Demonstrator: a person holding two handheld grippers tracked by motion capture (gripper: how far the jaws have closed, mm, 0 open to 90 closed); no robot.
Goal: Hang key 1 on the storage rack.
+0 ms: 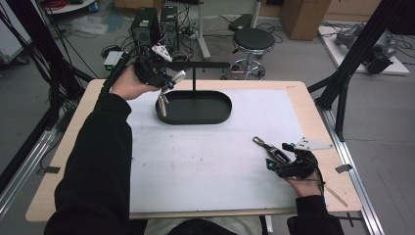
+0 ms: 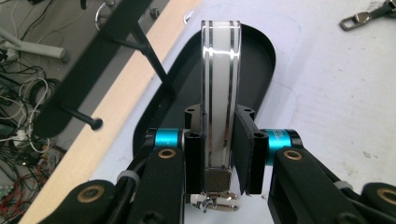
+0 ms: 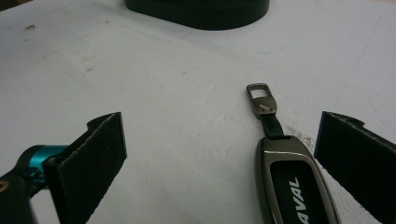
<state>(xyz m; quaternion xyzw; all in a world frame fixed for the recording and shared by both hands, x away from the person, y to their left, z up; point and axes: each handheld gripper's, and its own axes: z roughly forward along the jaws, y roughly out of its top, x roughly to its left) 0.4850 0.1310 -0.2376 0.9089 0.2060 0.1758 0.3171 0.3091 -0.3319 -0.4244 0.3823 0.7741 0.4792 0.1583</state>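
A person sits at a table covered by a white mat (image 1: pixel 210 147), holding a two-jaw gripper in each hand.

The left gripper (image 1: pixel 164 90) is raised near the far left of the mat, above the left end of a black oval tray (image 1: pixel 222 111). Its jaws are clenched on a key fob (image 2: pixel 219 93), a flat white piece with silver stripes and a metal clip at its near end. In the left gripper view the fob stands up between the pads and points over the tray. From the tray rises a thin black stand (image 1: pixel 194 73) with a crossbar, and a small peg (image 2: pixel 95 123) juts from that bar.

The right gripper (image 1: pixel 274 155) rests low on the mat at the near right, jaws released and spread wide. A second fob (image 3: pixel 292 182), dark grey with a strap and a metal loop, lies flat on the mat between them, closer to one pad, untouched.

The step in hand looks like carrying the white fob to the stand, probably to hang it on the peg, though the clip is hard to make out. The next move would call for lining the clip up with the peg before letting go. The grey fob waits for the right gripper to close on it.
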